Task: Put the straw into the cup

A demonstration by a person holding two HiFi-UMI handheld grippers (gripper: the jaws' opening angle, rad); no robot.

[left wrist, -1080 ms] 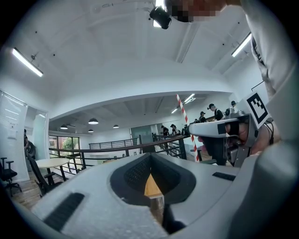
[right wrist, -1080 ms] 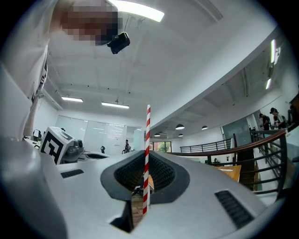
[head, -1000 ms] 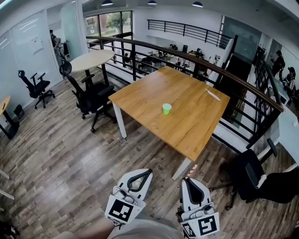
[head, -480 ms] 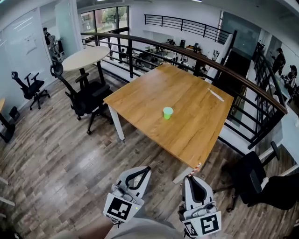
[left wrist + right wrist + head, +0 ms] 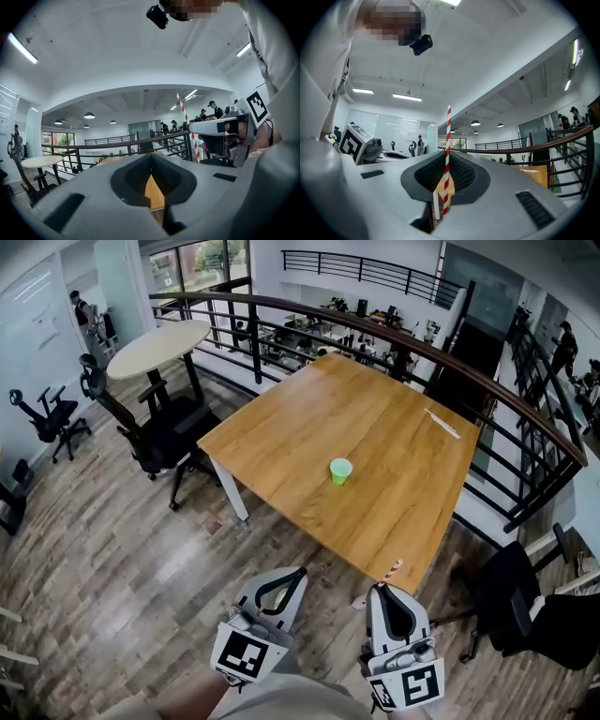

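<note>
**Both grippers low at the body, straw in the right one**

Head view: left gripper (image 5: pixel 292 576) and right gripper (image 5: pixel 384 587) sit side by side at the bottom of the frame, close to the person's torso. Both point forward toward the wooden table (image 5: pixel 281 437). The left one is angled slightly to the right.

Right gripper view: the jaws are pinched on a red-and-white striped straw (image 5: pixel 447 154), which sticks out well past the tips.

Left gripper view: the jaws are pressed together with nothing between them.

The green cup (image 5: pixel 340 471) stands upright near the middle of the table, well apart from both grippers. The straw tip (image 5: pixel 395 568) lies just short of the table's near corner.
</note>
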